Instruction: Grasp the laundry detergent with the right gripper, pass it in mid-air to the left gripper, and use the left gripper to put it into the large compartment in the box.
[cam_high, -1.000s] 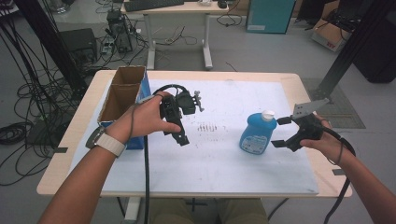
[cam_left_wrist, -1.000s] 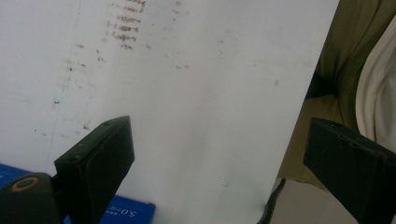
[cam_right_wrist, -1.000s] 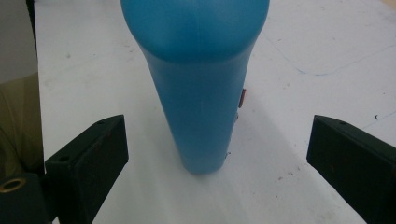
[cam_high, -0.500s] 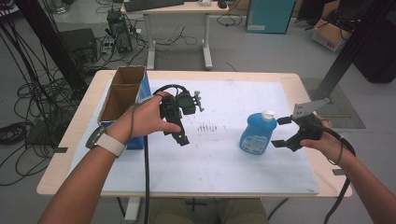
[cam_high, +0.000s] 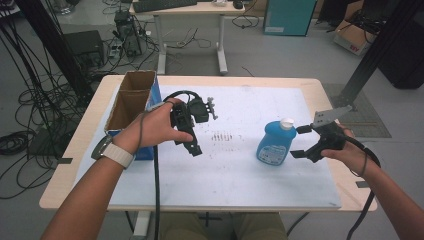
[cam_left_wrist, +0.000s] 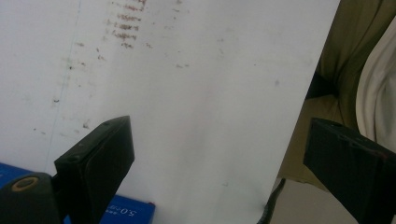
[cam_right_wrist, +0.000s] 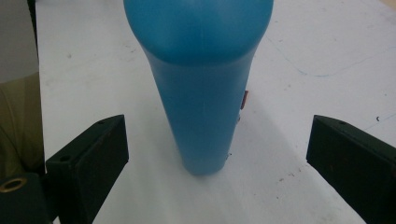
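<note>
bottle (cam_high: 273, 143): blue, white cap, upright on the white sheet (cam_high: 235, 165) covering the counter (cam_high: 70, 170), right of centre.
risk: tall and narrow, so a lopsided squeeze or one jaw bumping it first would likely tip it.
right gripper (cam_high: 299, 141): jaws spread, bottle just ahead, centred, untouched.
left gripper (cam_high: 192, 145): jaws spread, empty, near the cardboard box (cam_high: 131, 100).

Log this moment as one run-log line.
right gripper: open, beside blue bottle, no contact | left gripper: open, empty, over white mat | bottle: upright | cardboard box: far left
</note>
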